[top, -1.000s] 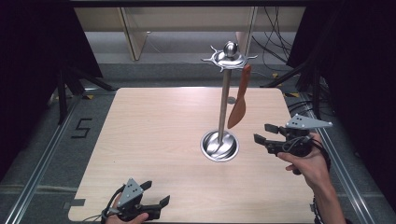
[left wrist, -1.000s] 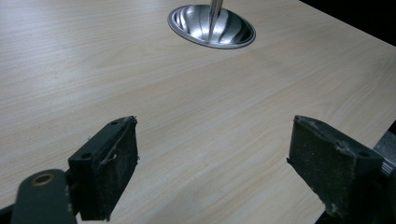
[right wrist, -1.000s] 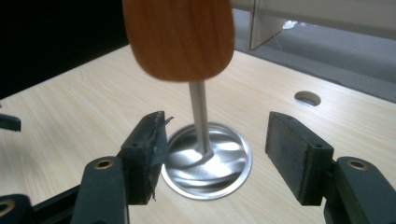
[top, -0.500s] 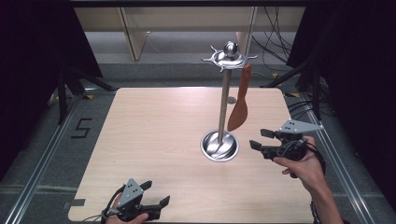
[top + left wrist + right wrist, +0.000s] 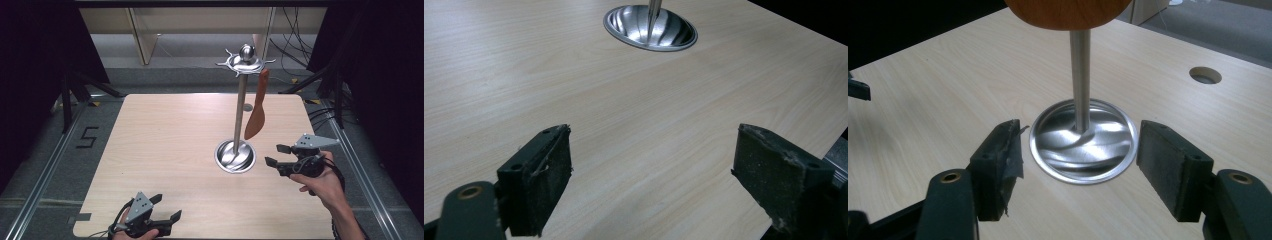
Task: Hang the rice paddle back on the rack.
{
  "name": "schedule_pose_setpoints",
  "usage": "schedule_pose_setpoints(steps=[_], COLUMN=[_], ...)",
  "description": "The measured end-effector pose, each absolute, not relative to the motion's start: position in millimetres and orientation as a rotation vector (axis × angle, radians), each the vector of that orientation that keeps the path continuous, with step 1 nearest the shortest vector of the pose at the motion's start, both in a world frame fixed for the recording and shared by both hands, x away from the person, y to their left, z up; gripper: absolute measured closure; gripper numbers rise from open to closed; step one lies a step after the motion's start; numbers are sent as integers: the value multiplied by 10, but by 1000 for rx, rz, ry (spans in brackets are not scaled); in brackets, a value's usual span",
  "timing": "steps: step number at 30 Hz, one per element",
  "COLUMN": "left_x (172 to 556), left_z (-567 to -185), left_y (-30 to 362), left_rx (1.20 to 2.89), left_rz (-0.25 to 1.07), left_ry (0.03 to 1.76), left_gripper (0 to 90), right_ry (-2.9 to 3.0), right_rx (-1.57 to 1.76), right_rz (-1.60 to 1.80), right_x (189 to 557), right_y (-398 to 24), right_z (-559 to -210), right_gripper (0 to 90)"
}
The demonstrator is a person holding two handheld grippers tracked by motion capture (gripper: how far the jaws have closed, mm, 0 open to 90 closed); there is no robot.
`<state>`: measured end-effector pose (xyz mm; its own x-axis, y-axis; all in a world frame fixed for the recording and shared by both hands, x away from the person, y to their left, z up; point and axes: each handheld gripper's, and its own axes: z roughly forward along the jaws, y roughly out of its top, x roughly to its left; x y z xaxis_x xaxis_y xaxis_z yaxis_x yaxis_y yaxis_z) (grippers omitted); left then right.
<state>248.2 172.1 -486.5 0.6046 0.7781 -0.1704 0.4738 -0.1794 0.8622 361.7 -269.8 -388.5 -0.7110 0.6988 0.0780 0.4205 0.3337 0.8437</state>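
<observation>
Spatula (image 5: 256, 107) first: we are seeing the wooden blade hanging from one hook of the steel stand (image 5: 240, 107), just right of the pole, long axis close to upright with a slight lean. Its narrow handle end is pointing up at the hooked crown, and its broad rounded blade is pointing down, hanging clear above the bench (image 5: 165, 150). In the right gripper view that rounded blade edge (image 5: 1068, 12) is dangling at the top, in front of the pole. We are holding the right gripper (image 5: 275, 156) level, just right of the stand's round base, aimed at it; its jaws have just been opening and are standing apart with nothing between them, the base framed beyond the gap. Down at the near edge of the bench, we are holding the left gripper (image 5: 167, 209) well apart from the stand, jaws spread wide and empty, bare wood between them in the left gripper view.
</observation>
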Motion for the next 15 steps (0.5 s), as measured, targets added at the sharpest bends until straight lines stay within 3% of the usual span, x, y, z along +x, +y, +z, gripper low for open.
schedule_pose_setpoints(steps=[15], left_x=[2478], left_z=[-4872], left_y=[1705], left_rx=[1818], left_rz=[376], left_ry=[1020], left_gripper=[150], right_ry=[2308], right_rx=[991], right_rz=[1336], right_x=[3587], right_y=[-2753], right_z=[-4020], right_gripper=[350])
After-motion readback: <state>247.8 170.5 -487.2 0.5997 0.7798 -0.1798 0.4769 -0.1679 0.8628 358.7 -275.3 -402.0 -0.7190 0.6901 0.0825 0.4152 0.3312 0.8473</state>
